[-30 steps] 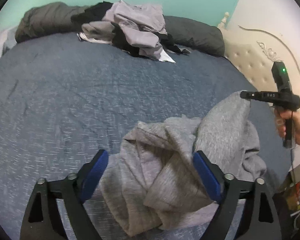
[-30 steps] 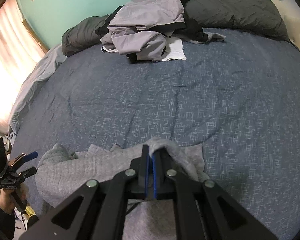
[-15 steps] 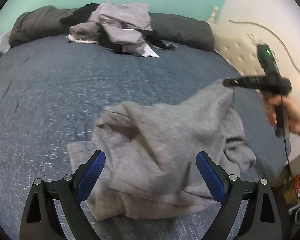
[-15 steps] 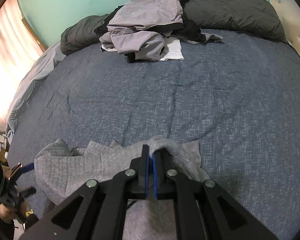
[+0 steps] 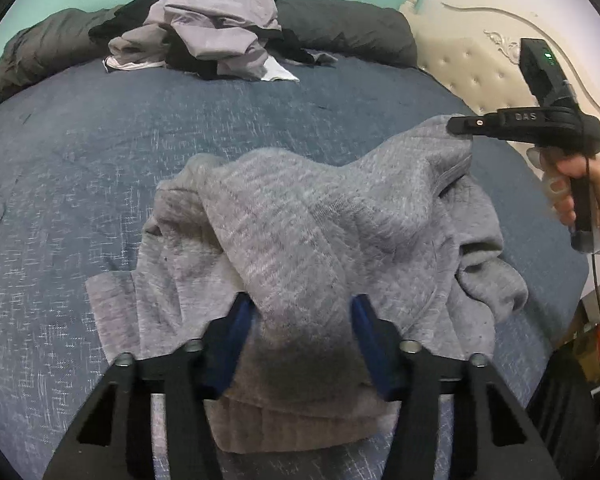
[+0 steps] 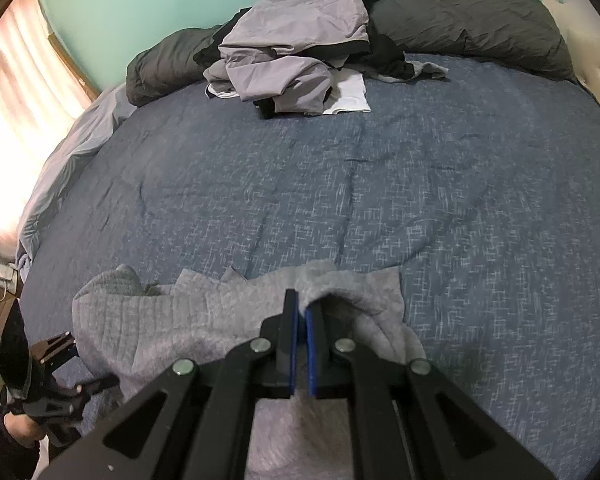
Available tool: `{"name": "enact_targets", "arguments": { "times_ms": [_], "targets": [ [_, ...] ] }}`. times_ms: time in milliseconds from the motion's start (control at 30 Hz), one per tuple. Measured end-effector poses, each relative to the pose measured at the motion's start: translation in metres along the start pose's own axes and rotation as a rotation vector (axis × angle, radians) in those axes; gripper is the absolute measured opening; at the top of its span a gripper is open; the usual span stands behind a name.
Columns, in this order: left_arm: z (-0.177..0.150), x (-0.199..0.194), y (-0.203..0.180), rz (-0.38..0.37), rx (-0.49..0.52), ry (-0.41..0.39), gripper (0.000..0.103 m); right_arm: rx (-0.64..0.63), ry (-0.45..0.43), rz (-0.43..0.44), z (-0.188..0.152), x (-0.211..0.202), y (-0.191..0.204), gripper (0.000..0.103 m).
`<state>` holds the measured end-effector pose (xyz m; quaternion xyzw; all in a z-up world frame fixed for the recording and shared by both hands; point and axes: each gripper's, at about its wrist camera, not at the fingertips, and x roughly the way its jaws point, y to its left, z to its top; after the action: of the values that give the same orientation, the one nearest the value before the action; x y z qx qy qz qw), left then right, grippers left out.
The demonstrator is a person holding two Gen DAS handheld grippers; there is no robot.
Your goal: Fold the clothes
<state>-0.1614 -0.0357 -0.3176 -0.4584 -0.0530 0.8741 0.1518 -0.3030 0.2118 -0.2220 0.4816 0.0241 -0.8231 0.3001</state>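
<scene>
- Left wrist view: the grey sweater (image 5: 308, 240) lay bunched on the blue bedspread (image 5: 100, 160) near the bed's close edge, one fold rising between the left gripper (image 5: 300, 320) pads.
- Left jaws had just been closing, with cloth between them; the blue pads looked to touch the fold on both sides, but I could not tell whether they were pressing it.
- At 2 o'clock in that view, the right gripper (image 5: 466, 126) held an upper edge of the sweater lifted off the bed, a hand (image 5: 584, 196) on its handle.
- Right wrist view: the right gripper (image 6: 302, 316) had its jaws together, clamped on a thin edge of the sweater (image 6: 172, 320); the left gripper (image 6: 60, 376) sat at 8 o'clock.
- The heap of unfolded clothes (image 6: 296, 52) lay well apart at 12 o'clock, against the dark pillows (image 6: 468, 28).
- Judgement: to do this step well, close the left on a single edge layer, not a thick bunch, then draw both grips apart level to spread the garment flat before any fold.
- Risk: a bunched grip would carry creases into the fold.
</scene>
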Motion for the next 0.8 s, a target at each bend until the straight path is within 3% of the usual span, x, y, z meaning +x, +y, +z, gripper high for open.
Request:
{"name": "enact_targets", "arguments": {
  "times_ms": [200, 467, 533, 600, 800],
  "targets": [
    [0.01, -0.01, 0.012, -0.015, -0.008, -0.025, 0.019, -0.01, 0.011, -0.003, -0.007, 0.003, -0.005, 0.004],
    [0.057, -0.028, 0.054, 0.009, -0.098, -0.086, 0.017, -0.029, 0.005, 0.022, -0.011, 0.007, -0.007, 0.009],
    [0.069, -0.026, 0.067, 0.017, -0.126, -0.087, 0.017, -0.046, 0.001, 0.026, -0.012, 0.007, -0.006, 0.015],
    [0.079, -0.021, 0.082, 0.022, -0.159, -0.081, 0.017, -0.078, -0.013, 0.015, -0.012, 0.005, -0.003, 0.029],
    [0.09, -0.002, 0.103, 0.049, -0.204, -0.049, 0.019, -0.182, -0.056, -0.031, -0.015, 0.002, -0.004, 0.037]
  ]
}}
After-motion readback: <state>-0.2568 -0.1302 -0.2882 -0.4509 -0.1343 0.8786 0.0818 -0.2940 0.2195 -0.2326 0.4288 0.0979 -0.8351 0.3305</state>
